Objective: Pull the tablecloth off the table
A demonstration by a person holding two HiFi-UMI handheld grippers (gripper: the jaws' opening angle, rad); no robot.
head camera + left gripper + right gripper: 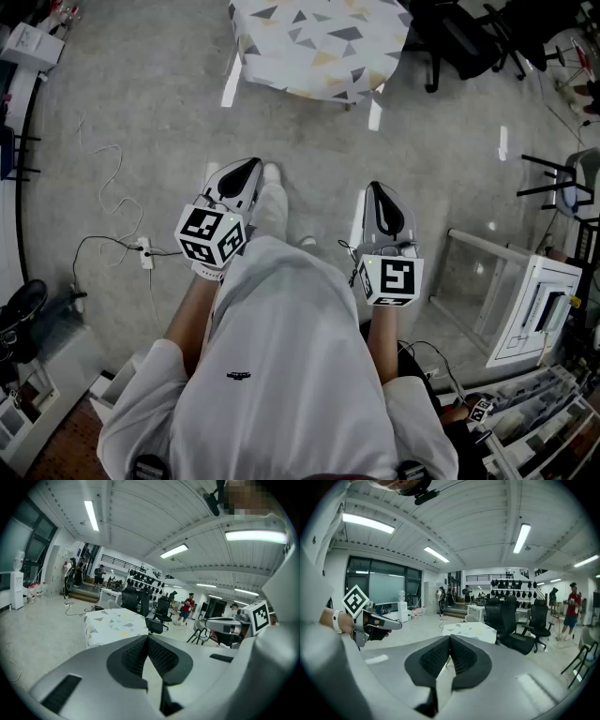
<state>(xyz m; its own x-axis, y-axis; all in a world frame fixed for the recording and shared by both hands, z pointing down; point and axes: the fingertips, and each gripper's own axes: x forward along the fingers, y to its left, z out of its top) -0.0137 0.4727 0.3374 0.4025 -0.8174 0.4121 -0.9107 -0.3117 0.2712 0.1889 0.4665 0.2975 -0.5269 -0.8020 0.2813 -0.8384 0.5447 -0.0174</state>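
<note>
Left gripper (248, 167) and right gripper (377, 190) are both sitting at waist height, jaws pressed together on nothing. I'm guessing they're just being carried until the person gets in reach. The tablecloth (319, 42), pale with grey and yellow triangles, is draping over the whole table (231, 84) well ahead. A cable (112, 178) is trailing across the grey floor (450, 169), and office chairs (459, 37) are standing beyond the table's right edge.
</note>
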